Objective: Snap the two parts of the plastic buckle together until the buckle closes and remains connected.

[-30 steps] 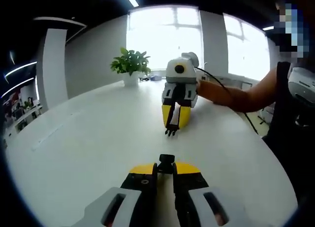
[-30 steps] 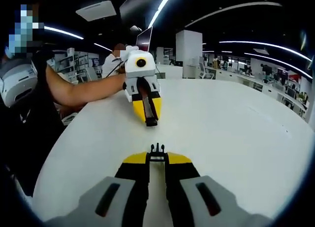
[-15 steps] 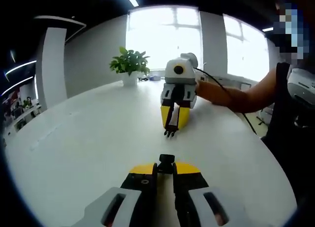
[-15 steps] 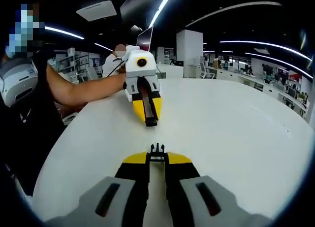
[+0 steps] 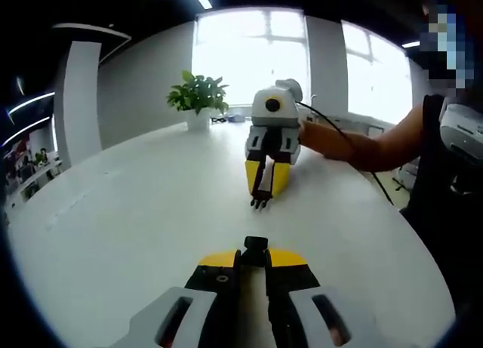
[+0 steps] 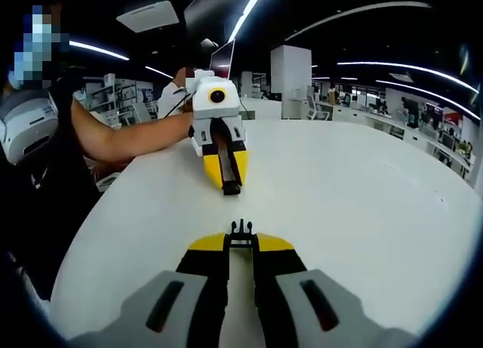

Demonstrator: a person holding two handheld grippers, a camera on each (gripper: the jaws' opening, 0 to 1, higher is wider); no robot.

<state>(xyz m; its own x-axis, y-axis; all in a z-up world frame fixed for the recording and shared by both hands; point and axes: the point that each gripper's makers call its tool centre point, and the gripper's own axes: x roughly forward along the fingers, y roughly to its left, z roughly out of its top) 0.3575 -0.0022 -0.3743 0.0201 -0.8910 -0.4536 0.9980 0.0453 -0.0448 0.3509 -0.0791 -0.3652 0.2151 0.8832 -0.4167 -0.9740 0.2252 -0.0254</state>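
The two grippers face each other over a white round table, a gap between them. My left gripper is shut on the black socket half of the buckle, which sticks out past its yellow tips. Across from it, my right gripper points toward me with the pronged half at its tip. In the right gripper view, my right gripper is shut on the pronged half. There my left gripper holds the socket half just above the table.
A potted green plant stands at the table's far edge by bright windows. The person's forearm reaches in from the right, with a black cable along it. In the right gripper view the person's arm comes from the left.
Both views have drifted very slightly. The grippers keep their hold and the gap between the two buckle halves looks the same.
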